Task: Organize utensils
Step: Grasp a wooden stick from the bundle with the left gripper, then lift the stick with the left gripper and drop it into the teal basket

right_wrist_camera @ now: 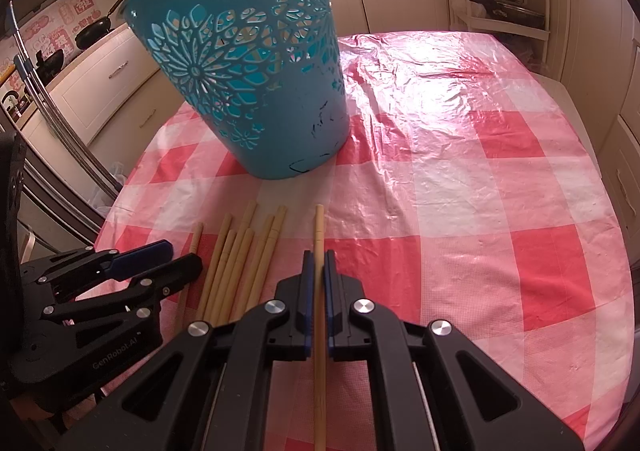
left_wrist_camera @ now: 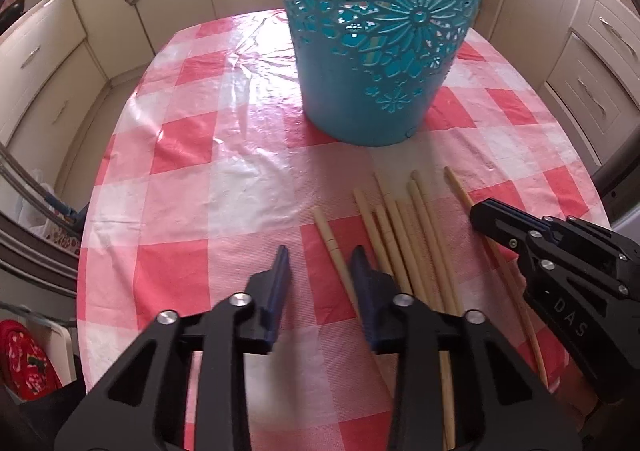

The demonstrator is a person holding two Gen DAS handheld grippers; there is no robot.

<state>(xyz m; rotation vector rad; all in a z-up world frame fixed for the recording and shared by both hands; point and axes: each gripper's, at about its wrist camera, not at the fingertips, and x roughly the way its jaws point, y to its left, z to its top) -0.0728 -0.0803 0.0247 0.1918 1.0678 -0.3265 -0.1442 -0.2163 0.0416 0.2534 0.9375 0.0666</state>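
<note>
One chopstick [right_wrist_camera: 319, 235] in right hand-held gripper [right_wrist_camera: 319, 257] — left [left_wrist_camera: 320, 257] w/ nothing.

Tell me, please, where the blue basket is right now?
The blue basket stands upright on the checked tablecloth, just beyond the chopsticks, left of centre in the right wrist view.

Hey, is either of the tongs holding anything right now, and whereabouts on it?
The right tongs are shut on one wooden chopstick, gripping it partway along its shaft. The left tongs are open and hold nothing.
</note>
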